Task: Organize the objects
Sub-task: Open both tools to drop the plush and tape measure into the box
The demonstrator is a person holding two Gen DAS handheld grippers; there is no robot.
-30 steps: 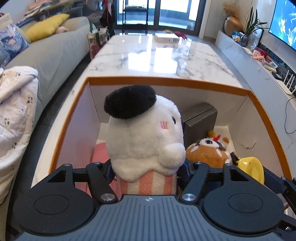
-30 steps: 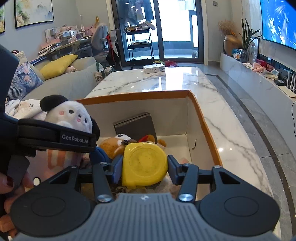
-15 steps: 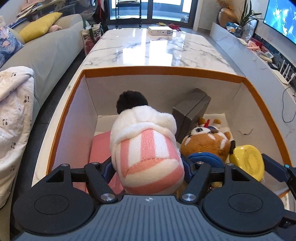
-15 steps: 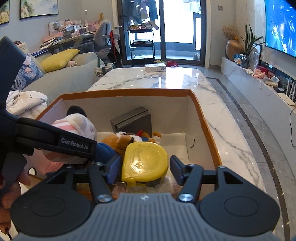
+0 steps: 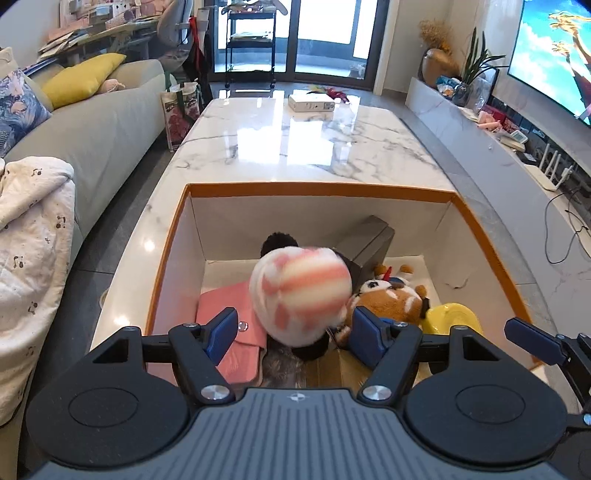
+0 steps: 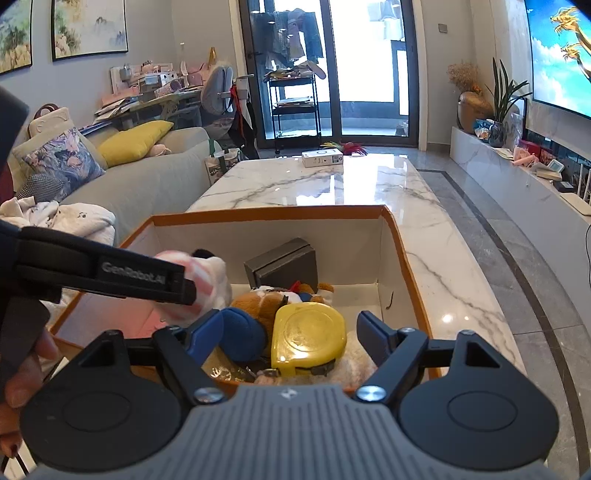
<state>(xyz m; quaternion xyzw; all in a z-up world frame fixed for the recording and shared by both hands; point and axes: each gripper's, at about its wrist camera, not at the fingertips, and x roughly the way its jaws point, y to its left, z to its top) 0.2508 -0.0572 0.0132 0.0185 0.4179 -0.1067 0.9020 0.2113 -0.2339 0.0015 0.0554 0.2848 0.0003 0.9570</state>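
A: Left gripper?
B: Jaws standing released; striped plush, blurred, sitting in the box on the counter.
A: Right gripper?
B: Jaws just been opening, released; yellow tape measure lying between them, untouched.

A lived-in home living room, seen from above a long marble coffee table. To one side, a grey sofa piled with a yellow cushion, a floral pillow and a rumpled white blanket; to the other, a large wall-mounted television above a low marble console with a potted plant and a gold vase. Beyond, glass balcony doors, a black rolling shelf cart, a cluttered desk with a swivel chair, and framed landscape paintings on the wall.
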